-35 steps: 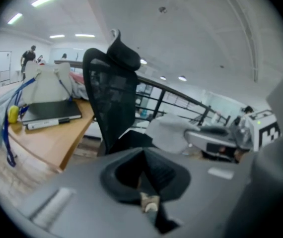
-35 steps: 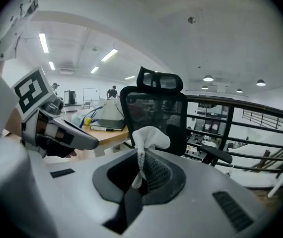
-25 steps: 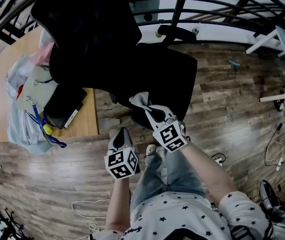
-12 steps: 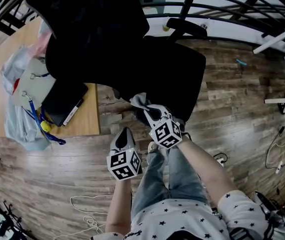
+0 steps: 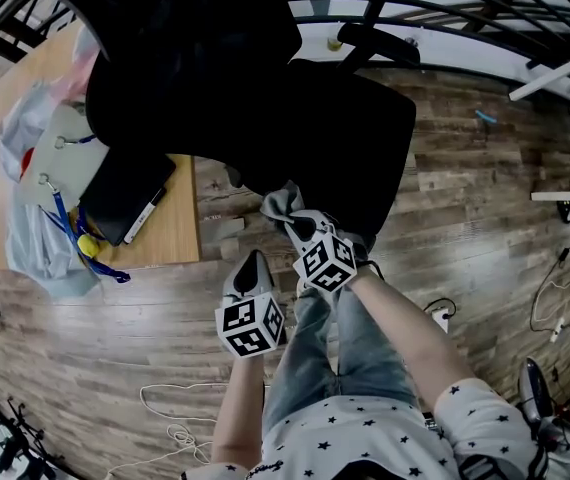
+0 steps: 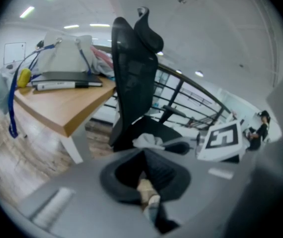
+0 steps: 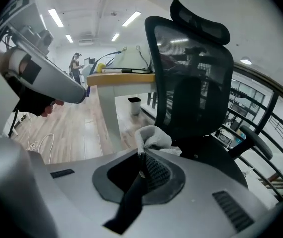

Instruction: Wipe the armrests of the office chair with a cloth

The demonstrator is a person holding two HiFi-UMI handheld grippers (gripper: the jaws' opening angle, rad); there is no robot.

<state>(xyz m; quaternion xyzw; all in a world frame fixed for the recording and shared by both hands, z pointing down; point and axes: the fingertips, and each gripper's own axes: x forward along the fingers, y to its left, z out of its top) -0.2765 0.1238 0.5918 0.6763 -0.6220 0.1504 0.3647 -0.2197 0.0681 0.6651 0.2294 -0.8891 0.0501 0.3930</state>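
No legible text anywhere.

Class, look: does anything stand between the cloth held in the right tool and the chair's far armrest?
Nothing visible does. Only the chair's seat lies between the cloth and the far armrest, lower than both.

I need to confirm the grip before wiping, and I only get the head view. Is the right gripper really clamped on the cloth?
Observer: Yes. The right gripper view shows the right gripper shut on the white cloth, which bunches beyond its tips.
Operator: And the left gripper?
Observer: The left gripper view shows the left gripper shut, with nothing between its jaws.
Operator: From above the chair is a black blob. Any headrest?
Observer: Yes, a curved headrest tops the mesh back of the chair.
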